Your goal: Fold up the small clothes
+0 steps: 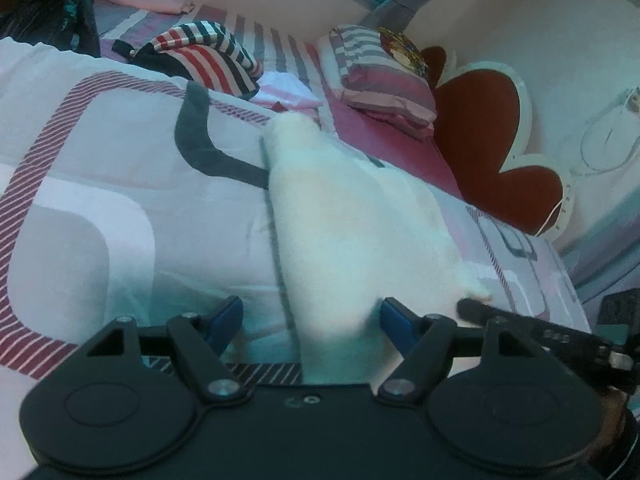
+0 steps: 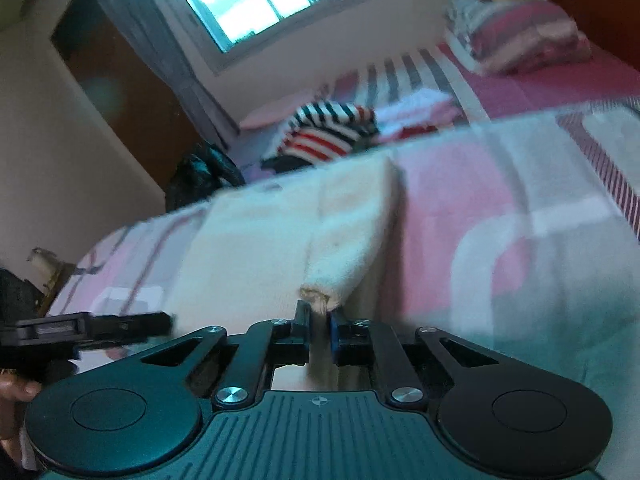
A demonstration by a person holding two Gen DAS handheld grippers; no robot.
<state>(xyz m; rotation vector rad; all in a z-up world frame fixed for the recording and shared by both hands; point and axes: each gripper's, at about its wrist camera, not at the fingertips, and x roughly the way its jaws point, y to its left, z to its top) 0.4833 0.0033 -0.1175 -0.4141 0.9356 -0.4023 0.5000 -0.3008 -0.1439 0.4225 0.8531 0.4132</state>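
A small white fluffy garment (image 1: 340, 216) lies on the patterned bedspread (image 1: 120, 184), stretching away from me. My left gripper (image 1: 312, 320) is open, its blue-padded fingers apart on either side of the garment's near end. In the right wrist view the same white garment (image 2: 288, 232) lies ahead, and my right gripper (image 2: 319, 324) is shut on its near corner. The right gripper's finger also shows at the garment's right corner in the left wrist view (image 1: 476, 306).
A striped red, white and black garment (image 1: 208, 56) and folded pink and white clothes (image 1: 284, 92) lie further up the bed. A striped pillow (image 1: 384, 80) and a red heart-shaped cushion (image 1: 488, 148) sit near the wall. A dark bag (image 1: 52, 16) stands far left.
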